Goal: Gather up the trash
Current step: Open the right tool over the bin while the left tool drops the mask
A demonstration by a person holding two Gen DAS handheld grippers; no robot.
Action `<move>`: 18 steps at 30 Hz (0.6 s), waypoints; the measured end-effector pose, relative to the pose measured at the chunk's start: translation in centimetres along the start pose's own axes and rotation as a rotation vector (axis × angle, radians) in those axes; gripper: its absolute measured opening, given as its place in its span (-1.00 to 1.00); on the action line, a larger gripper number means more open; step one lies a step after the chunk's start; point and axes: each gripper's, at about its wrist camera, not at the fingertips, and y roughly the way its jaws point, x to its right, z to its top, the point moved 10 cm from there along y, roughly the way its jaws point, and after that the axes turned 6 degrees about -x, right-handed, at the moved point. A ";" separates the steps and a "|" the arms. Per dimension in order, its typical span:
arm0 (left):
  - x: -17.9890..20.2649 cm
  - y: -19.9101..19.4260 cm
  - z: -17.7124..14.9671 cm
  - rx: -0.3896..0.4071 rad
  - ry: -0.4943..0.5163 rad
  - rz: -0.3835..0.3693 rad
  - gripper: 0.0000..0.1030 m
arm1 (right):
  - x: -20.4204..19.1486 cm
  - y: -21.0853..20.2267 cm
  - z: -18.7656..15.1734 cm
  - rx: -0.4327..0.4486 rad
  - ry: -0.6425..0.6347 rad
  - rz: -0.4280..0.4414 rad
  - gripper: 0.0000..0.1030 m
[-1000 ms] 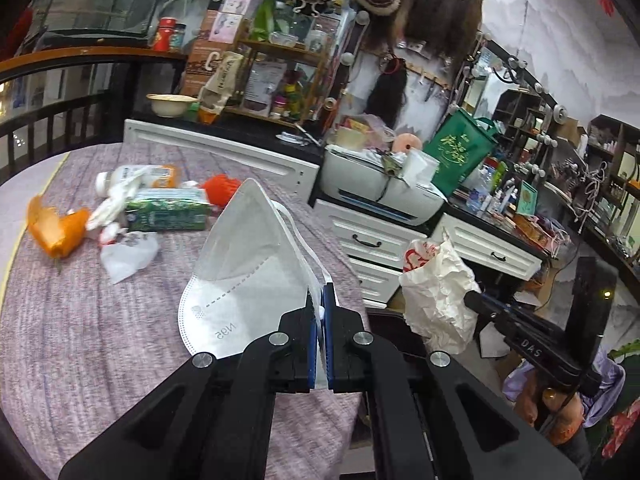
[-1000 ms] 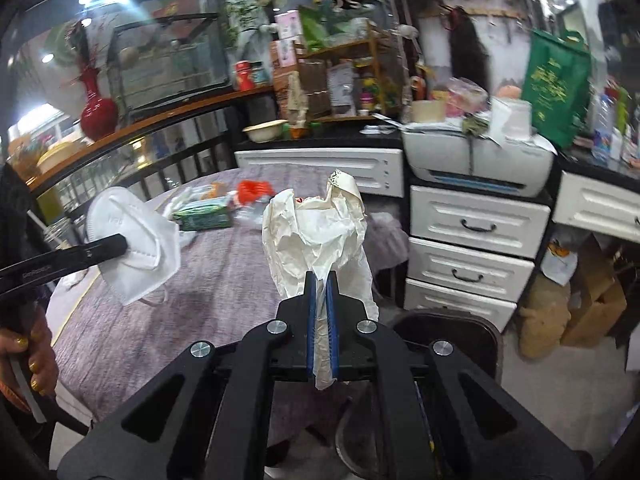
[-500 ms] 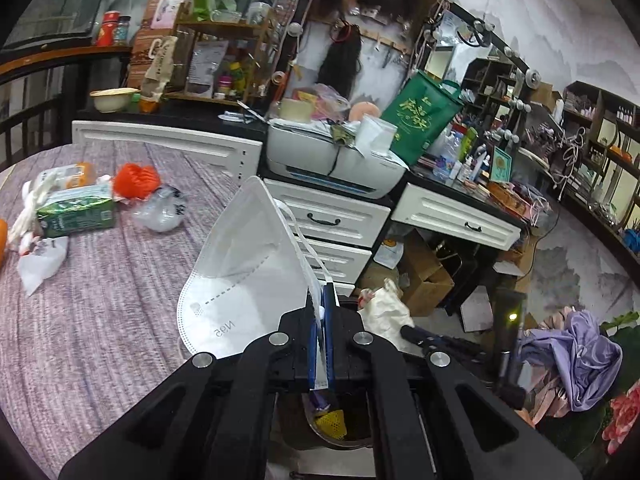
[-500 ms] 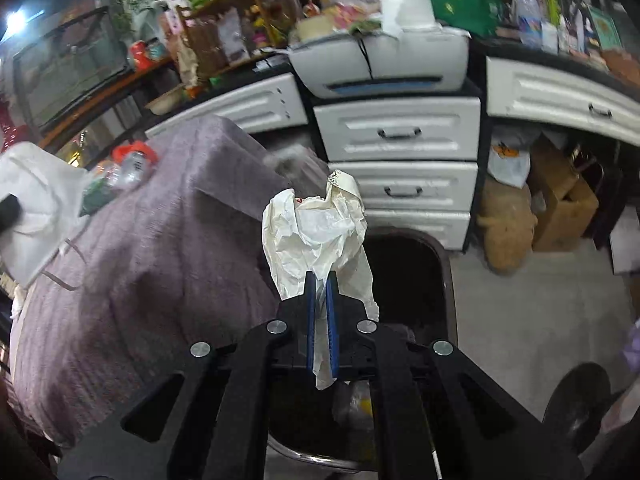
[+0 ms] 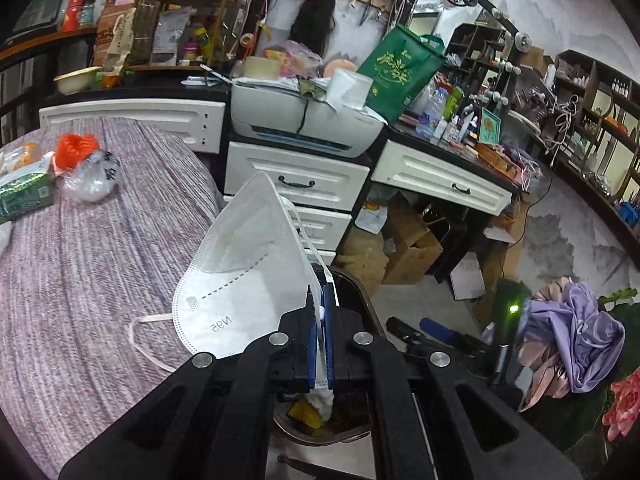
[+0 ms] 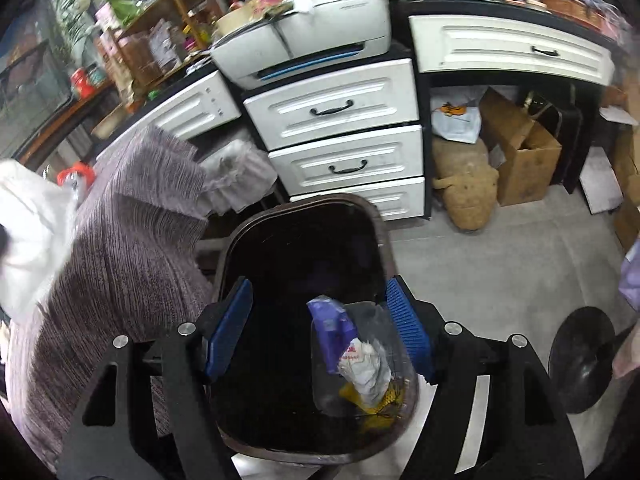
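My left gripper is shut on a white N95 mask, held at the table's edge above the dark trash bin. My right gripper is open and empty, right over the dark trash bin. Inside the bin lie a crumpled white bag, a purple wrapper and yellow scraps. The mask shows blurred at the left edge of the right wrist view. More trash sits on the table: a green pack, an orange item, a clear crumpled bag.
The table has a purple-grey cloth. White drawers and a printer stand behind the bin. A cardboard box and a tan sack sit on the floor. A black stand base is at the right.
My right gripper has opened and dropped the crumpled white bag into the bin. My left gripper has carried the mask rightward to the table's edge, over the bin.
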 end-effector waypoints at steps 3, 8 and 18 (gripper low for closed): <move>0.6 1.3 -0.4 -0.027 0.015 0.004 -0.92 | 1.0 -2.4 0.7 0.072 0.019 -0.018 0.46; 1.9 3.6 -1.1 -0.081 0.032 -0.013 -0.92 | 1.2 -6.4 1.9 0.187 0.008 -0.031 0.58; 4.3 8.5 -3.6 -0.219 0.048 -0.062 -0.92 | 1.6 -11.7 3.2 0.316 0.017 -0.030 0.64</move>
